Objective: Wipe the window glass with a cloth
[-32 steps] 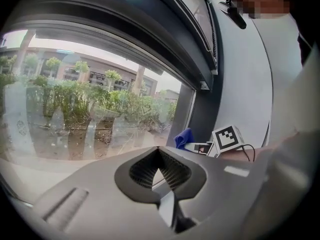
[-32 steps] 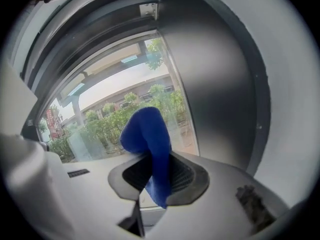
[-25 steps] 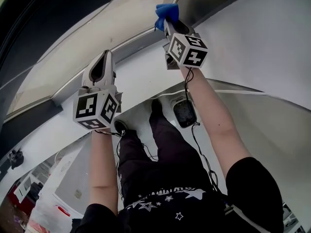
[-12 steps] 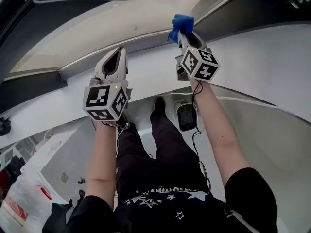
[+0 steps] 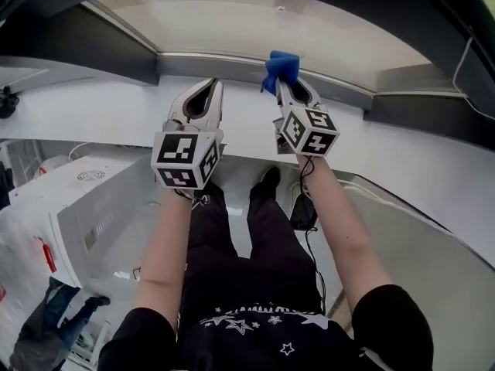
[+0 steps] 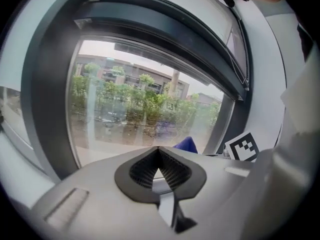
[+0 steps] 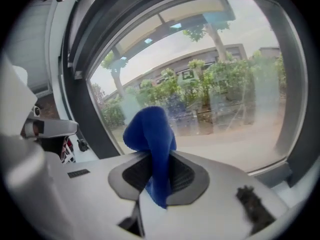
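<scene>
Pinching the blue cloth (image 7: 149, 134) between its ribbed pads, the right gripper (image 7: 159, 160) is shown with its jaws closed on the lower tail of the fabric, so that a bunched fold is carried upright ahead of the tips. The long axis of the cloth is seen to run along the jaws, toward the window glass (image 7: 227, 96), which lies straight ahead of the fold; whether fold and pane touch cannot be told. The left gripper (image 6: 158, 150) is shown with its jaws pressed together at the tips and nothing held between them; it is pointed at the same pane, just beside the right one. The right gripper is judged the nearer to the glass, and the coming wipe is expected to fall to it, the fold being pressed forward onto the pane within the dark frame (image 5: 116, 49).
</scene>
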`<act>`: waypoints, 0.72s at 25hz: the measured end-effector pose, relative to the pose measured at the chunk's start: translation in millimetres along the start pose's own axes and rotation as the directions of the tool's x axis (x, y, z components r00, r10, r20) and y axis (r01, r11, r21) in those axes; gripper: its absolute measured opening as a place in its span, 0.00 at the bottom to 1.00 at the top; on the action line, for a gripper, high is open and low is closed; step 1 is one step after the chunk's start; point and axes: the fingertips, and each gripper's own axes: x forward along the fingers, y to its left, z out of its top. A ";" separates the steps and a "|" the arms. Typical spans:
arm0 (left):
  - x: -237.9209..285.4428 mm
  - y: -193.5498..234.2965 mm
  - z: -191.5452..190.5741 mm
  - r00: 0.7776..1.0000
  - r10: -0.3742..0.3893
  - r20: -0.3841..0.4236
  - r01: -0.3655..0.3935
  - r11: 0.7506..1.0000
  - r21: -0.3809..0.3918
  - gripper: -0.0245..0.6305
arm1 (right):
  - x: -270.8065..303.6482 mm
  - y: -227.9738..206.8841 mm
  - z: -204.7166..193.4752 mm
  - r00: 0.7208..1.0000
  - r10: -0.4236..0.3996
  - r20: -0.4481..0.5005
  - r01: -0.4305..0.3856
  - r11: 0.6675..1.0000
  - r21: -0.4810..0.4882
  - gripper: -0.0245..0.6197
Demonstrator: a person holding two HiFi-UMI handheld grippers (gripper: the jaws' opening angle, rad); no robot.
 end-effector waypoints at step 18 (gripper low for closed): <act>-88.9 232.0 -61.0 0.979 0.205 -0.020 -0.206 0.974 -0.090 0.05 | 192.3 243.2 -65.3 0.972 0.214 -0.093 -0.226 0.963 -0.149 0.15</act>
